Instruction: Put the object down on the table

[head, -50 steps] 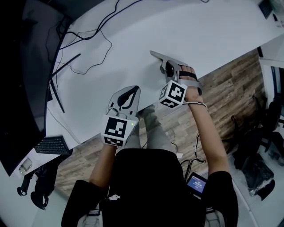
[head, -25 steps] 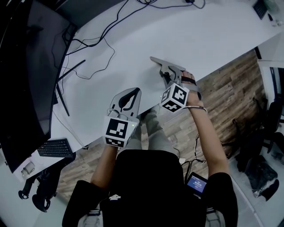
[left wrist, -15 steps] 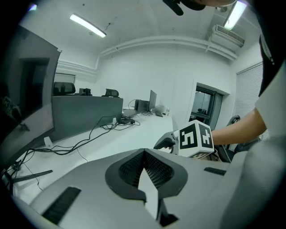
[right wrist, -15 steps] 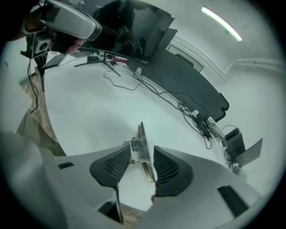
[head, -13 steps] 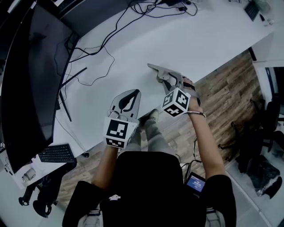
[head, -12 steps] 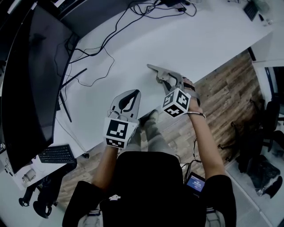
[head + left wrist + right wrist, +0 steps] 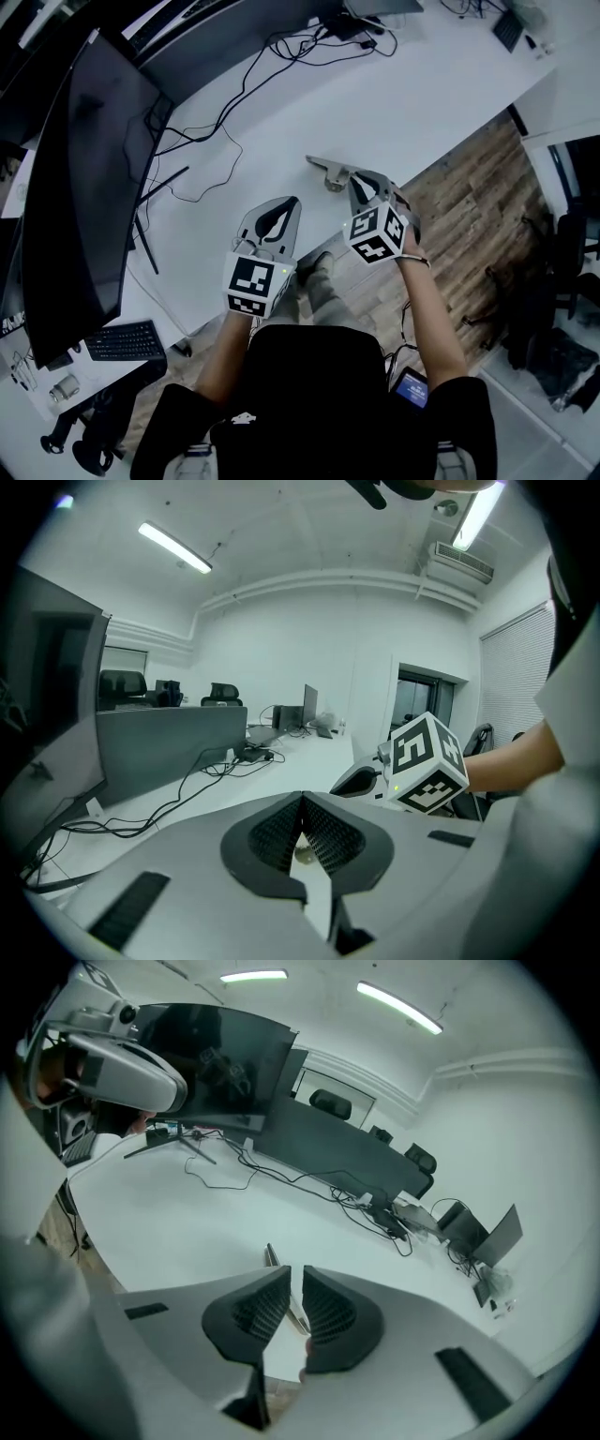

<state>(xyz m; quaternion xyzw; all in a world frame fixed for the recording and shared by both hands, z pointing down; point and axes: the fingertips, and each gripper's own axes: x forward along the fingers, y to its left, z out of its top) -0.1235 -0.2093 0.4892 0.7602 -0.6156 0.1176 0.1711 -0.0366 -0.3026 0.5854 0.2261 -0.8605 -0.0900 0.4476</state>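
While the thin flat grey plate [image 7: 323,168] lies on the white bench [image 7: 412,84] near its front edge, the left hand-held gripper [image 7: 287,202] and right hand-held gripper [image 7: 361,184] hang above it, with open bench beyond.

Left gripper view: jaws pressed together, empty.

Right gripper view: jaws have just been closing and stand a slit apart with nothing between. The plate looks stiff and light, best pinched at an edge.

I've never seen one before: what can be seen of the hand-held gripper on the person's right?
The right hand-held gripper is pale grey, plastic by its look, with two dark ribbed pads and a cube of black-and-white squares. It points downward over the white table's near edge. Its jaws have just been closing; a narrow gap shows, with nothing gripped.
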